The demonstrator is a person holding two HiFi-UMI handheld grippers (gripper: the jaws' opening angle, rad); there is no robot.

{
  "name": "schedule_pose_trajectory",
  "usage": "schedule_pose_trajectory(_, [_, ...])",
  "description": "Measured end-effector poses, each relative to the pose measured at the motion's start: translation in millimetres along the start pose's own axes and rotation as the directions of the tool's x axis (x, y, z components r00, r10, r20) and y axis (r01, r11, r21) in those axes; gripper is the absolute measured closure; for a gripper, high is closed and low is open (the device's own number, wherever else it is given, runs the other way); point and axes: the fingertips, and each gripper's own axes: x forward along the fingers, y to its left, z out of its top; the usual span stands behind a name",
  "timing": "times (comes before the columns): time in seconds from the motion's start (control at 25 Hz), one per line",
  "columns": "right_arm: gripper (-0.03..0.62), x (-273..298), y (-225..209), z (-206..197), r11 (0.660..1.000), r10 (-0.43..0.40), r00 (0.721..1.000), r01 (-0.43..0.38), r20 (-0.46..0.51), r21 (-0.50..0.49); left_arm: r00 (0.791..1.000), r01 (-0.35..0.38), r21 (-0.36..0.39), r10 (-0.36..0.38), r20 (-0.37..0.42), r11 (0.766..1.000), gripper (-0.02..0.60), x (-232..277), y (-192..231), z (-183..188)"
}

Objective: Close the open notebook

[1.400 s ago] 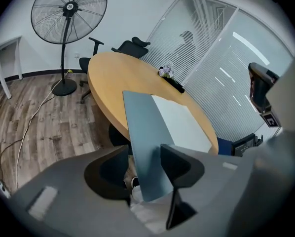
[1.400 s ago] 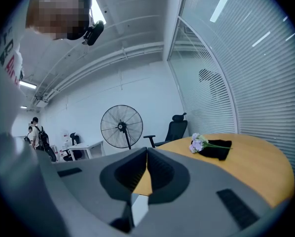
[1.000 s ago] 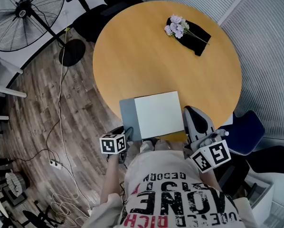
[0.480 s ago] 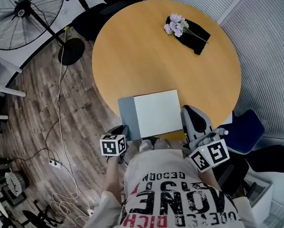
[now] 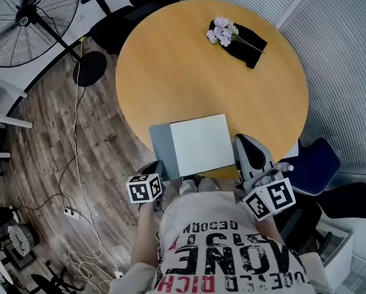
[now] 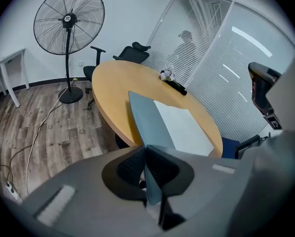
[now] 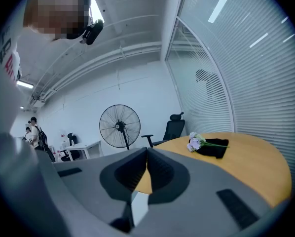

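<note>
Grey notebook cover (image 6: pixel 148 120) pinched by left claw (image 6: pixel 146 151), jaws just closing; right claw (image 7: pixel 147 153) closed, empty; flowers (image 5: pixel 223 30) lie well apart.

The head view looks steeply down from above the person, with the round worktop (image 5: pixel 189 78) filling the upper centre. The left gripper view sits low and close at the worktop's near edge. It faces along the notebook (image 6: pixel 148 117) toward the flowers (image 6: pixel 166 74), with the fan (image 6: pixel 68 21) at upper left. The right gripper view looks nearly level across the worktop. All three share worktop, flowers and fan.
</note>
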Motion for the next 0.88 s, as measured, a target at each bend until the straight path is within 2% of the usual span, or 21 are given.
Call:
schedule_pose_trajectory(0.2, [0.582, -2, 2, 4, 1.000, 0.010, 1.000, -0.010, 0.014, 0.005, 1.000, 0.005, -0.007, -0.005, 0.019, 1.000, 0.560, -11, -9, 11])
schedule_pose_trajectory(0.88, [0.582, -3, 12, 4, 0.998, 0.055, 0.998, -0.055, 0.021, 0.017, 0.996, 0.048, 0.042, -0.051, 0.077, 0.998, 0.561, -37, -44, 36])
